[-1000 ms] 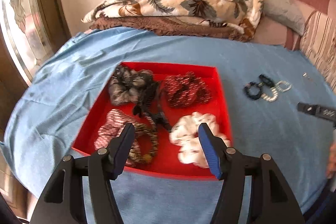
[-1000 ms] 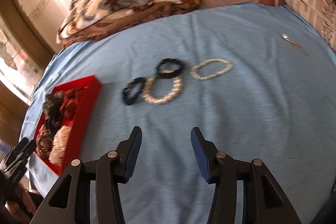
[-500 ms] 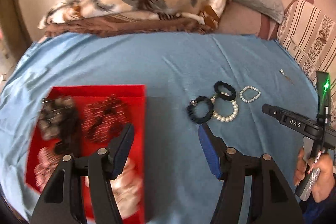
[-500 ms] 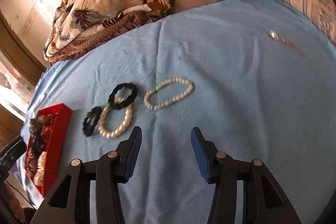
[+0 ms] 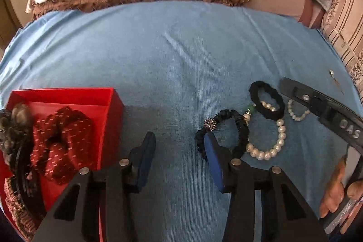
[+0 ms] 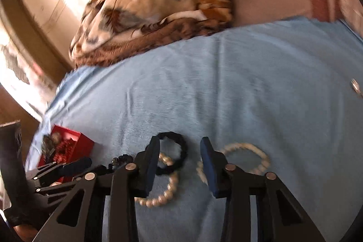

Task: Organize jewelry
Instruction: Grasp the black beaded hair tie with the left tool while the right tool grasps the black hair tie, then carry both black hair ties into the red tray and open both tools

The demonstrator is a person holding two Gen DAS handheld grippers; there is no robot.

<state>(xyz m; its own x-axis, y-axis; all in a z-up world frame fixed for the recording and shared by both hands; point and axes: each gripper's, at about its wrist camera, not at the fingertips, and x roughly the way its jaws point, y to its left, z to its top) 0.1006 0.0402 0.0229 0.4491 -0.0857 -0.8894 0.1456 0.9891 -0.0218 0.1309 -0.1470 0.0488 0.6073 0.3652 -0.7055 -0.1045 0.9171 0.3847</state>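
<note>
So the biggest worry is the bed itself: the blue sheet (image 5: 181,65) is soft and wrinkly, so tongs pushed down into it can snag cloth along with whatever they go for. The red box (image 5: 68,96) sits at about 8 o'clock in the left view, already stuffed with scrunchies, so anything dropped near its edge might roll back out. The bracelets are bunched at roughly 4 o'clock: the dark beaded bracelet (image 5: 223,128) touches the big pearl bracelet (image 5: 270,146), and the black hair tie (image 5: 267,103) lies over the pearls, so lifting one could drag the others. The left tongs (image 5: 179,151) have just been closing but sit apart with nothing between them, one tip right at the dark bracelet. The right tongs (image 6: 179,162) have just been narrowing too, empty, between the hair tie and the smaller pearl bracelet (image 6: 247,160). Both crowd one pile and could bump.
</note>
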